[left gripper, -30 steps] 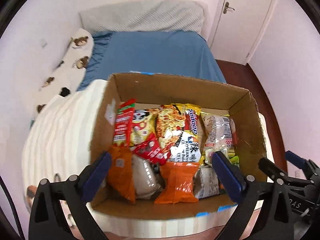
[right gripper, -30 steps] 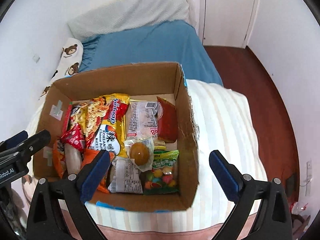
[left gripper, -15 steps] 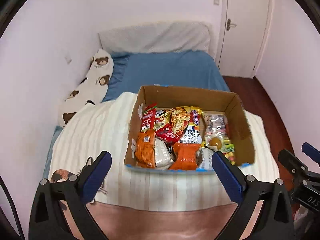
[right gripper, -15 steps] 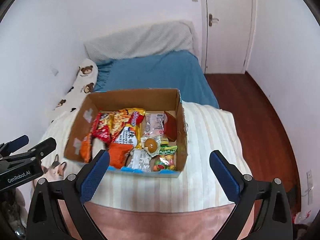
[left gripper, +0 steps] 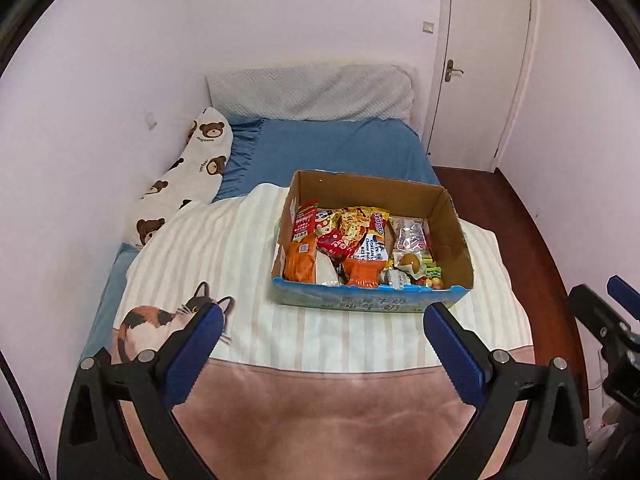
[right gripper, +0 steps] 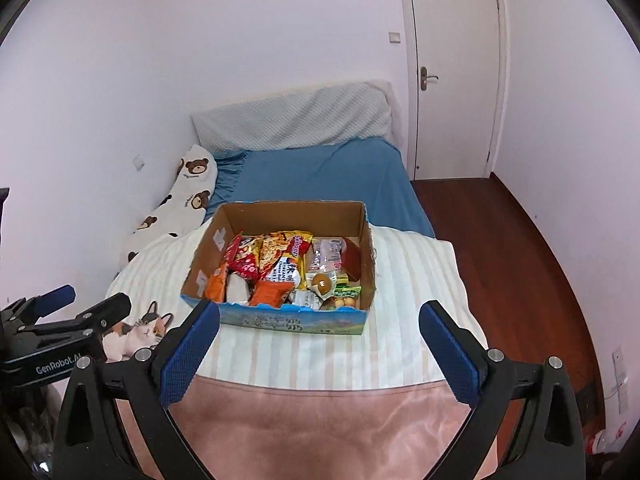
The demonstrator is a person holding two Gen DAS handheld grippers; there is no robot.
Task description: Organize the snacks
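The snacks [left gripper: 360, 246] all lie packed in the cardboard box [left gripper: 456, 236] mid-bed on the striped blanket [left gripper: 224, 256], so organizing looks finished; left gripper [left gripper: 320, 342] and right gripper [right gripper: 320, 340] hang released, empty, near the bed's foot edge.

An open cardboard box [left gripper: 452, 220] sits at the centre of both wrist views, flaps cut away, its near wall printed blue. Snack packets fill it: orange bags [left gripper: 301, 263] along the left and front, a red packet [left gripper: 338, 243] lying on them, a yellow noodle pack [left gripper: 374, 236] in the middle, a clear wrapper [left gripper: 411, 233] to the right, a brown egg [left gripper: 412, 260] and green candy bag [right gripper: 347, 294] at the front right corner.
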